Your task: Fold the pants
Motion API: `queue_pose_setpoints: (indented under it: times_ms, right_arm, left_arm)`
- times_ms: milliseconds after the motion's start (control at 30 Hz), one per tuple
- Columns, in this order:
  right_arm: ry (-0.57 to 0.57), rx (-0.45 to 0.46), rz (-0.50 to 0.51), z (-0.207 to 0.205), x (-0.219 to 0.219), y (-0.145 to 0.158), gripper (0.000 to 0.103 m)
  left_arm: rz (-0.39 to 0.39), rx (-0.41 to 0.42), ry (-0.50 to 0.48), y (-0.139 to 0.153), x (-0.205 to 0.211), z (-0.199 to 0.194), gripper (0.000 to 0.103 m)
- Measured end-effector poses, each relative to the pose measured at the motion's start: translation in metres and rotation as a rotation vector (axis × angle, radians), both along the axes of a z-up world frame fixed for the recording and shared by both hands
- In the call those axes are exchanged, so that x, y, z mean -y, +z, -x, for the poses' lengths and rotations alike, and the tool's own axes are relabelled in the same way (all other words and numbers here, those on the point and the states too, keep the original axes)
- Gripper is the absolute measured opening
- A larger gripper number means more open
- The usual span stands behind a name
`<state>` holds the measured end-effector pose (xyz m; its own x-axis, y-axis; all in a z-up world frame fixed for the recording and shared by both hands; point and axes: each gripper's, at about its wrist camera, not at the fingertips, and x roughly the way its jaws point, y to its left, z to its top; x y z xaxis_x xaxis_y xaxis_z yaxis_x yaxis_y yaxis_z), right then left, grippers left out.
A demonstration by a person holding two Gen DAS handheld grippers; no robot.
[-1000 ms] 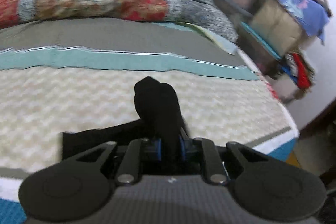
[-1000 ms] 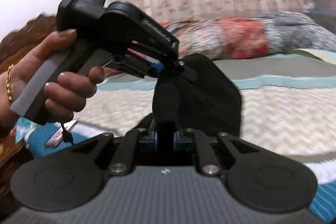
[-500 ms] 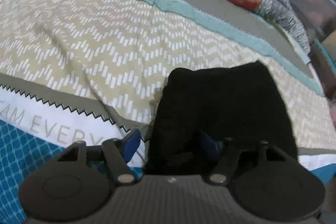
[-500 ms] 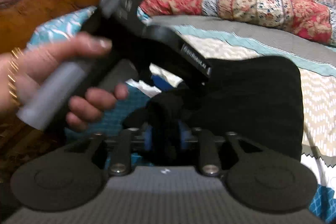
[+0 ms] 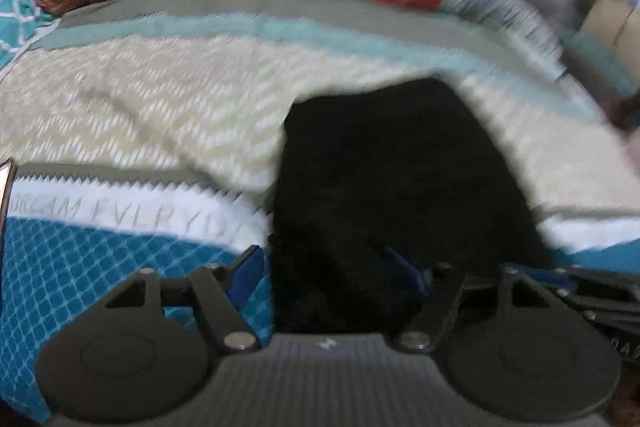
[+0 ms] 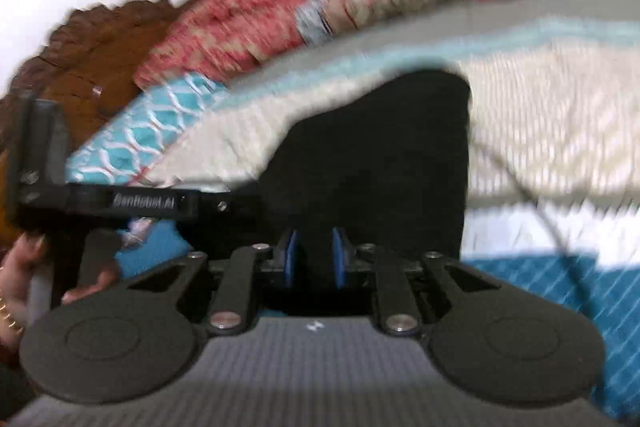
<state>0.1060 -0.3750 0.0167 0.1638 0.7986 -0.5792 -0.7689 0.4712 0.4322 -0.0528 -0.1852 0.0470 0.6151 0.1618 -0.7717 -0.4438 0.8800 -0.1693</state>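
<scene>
Two folds look done: pants (image 5: 400, 167) flat by the bed's (image 5: 140, 107) near edge. Left tongs (image 5: 324, 267) just opened wide, cloth loose between. Right tongs (image 6: 314, 259) just narrowed, grip unclear. Next, probably: lift clear without dragging cloth.

Ahead of the tongs, the pants (image 5: 400, 179) look like matt black cloth on a woven, printed bedsheet (image 5: 140, 99). The left gripper (image 5: 324, 275) is matt black plastic with metal rivets. Left of the right tongs, the headboard (image 6: 80, 43) looks like glossy carved wood.
</scene>
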Motion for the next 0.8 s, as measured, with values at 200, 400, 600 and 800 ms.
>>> queue_pose_setpoints:
  times_ms: [200, 400, 600, 800]
  right_arm:
    - [0.027, -0.006, 0.014, 0.011, -0.009, 0.001, 0.017]
    - [-0.069, 0.01, -0.141, -0.002, 0.04, 0.025, 0.076]
    - [-0.183, -0.092, -0.157, -0.042, 0.043, 0.009, 0.083]
    - [-0.127, -0.28, -0.137, -0.067, 0.011, -0.022, 0.084]
  left_arm:
    - [0.071, 0.037, 0.08, 0.001, -0.015, -0.001, 0.077]
    - [0.188, 0.193, 0.027, 0.025, -0.03, 0.009, 0.103]
    - [0.396, 0.068, 0.083, -0.024, -0.063, -0.027, 0.103]
    - [0.54, 0.15, -0.018, -0.034, -0.058, -0.035, 0.097]
